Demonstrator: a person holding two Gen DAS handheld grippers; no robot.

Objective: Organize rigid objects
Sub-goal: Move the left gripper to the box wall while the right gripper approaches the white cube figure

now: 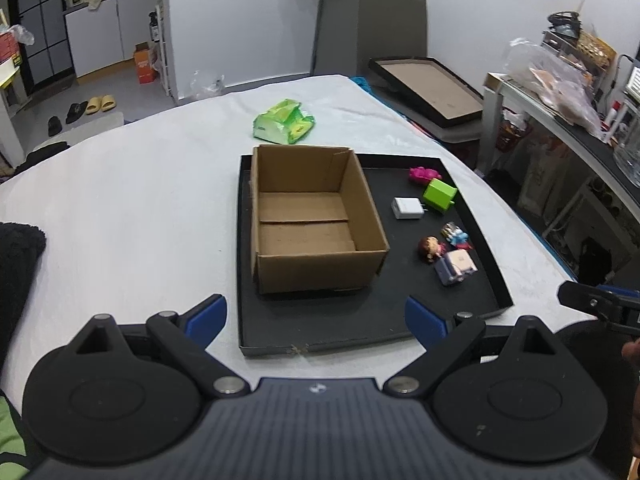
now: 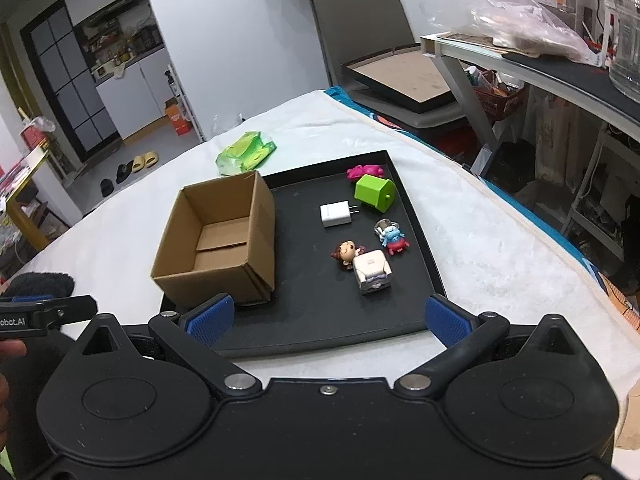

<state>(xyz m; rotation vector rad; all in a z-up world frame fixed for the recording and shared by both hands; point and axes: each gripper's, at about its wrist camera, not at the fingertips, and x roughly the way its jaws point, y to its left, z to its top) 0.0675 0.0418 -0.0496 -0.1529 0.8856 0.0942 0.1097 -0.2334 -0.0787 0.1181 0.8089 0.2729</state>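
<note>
hovering both hand-held grippers, left and right, wide and empty at near edge of black tray. cardboard box empty, toys beside it. best starting with nearest white toy, gripping flat sides.

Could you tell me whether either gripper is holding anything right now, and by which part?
Nothing is held: the left gripper and right gripper are both open and empty.

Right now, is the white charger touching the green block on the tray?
Apart. In the right wrist view, black tray floor shows between the white charger with its prongs and the green block.
</note>
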